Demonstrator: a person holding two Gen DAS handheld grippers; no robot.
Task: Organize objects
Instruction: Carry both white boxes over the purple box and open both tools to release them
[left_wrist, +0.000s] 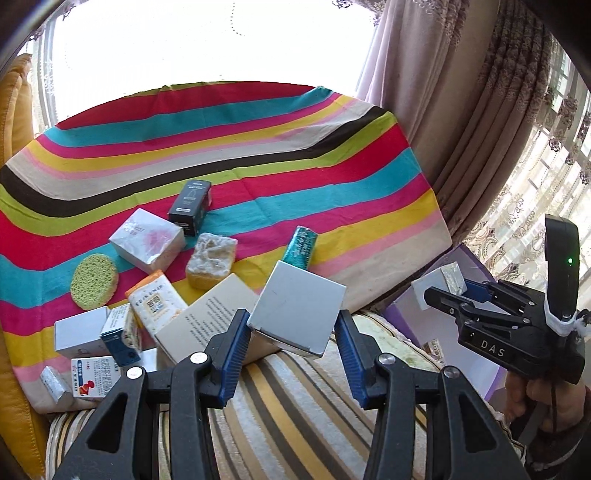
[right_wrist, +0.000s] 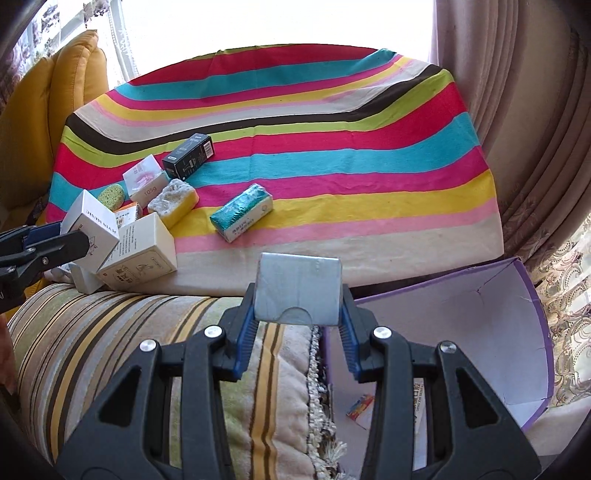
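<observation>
Left wrist: both grippers (left_wrist: 291, 328) (left_wrist: 448, 291) grip boxes (left_wrist: 299, 314) (right_wrist: 297, 291).

Yellow cushion (right_wrist: 55, 110) left, pink curtains (right_wrist: 535, 129) right of window.

Your left gripper (left_wrist: 291, 354) has black plastic linkage arms, round silver rivets and ribbed blue finger pads (left_wrist: 232, 354). Your right gripper (right_wrist: 298, 328) is built the same; seen from the left wrist (left_wrist: 456, 291), its black body reads "DAS" in white, with a green light on an upright black unit bound by white tape. Your right hand (left_wrist: 546, 406) shows bare skin and a dark sleeve.
</observation>
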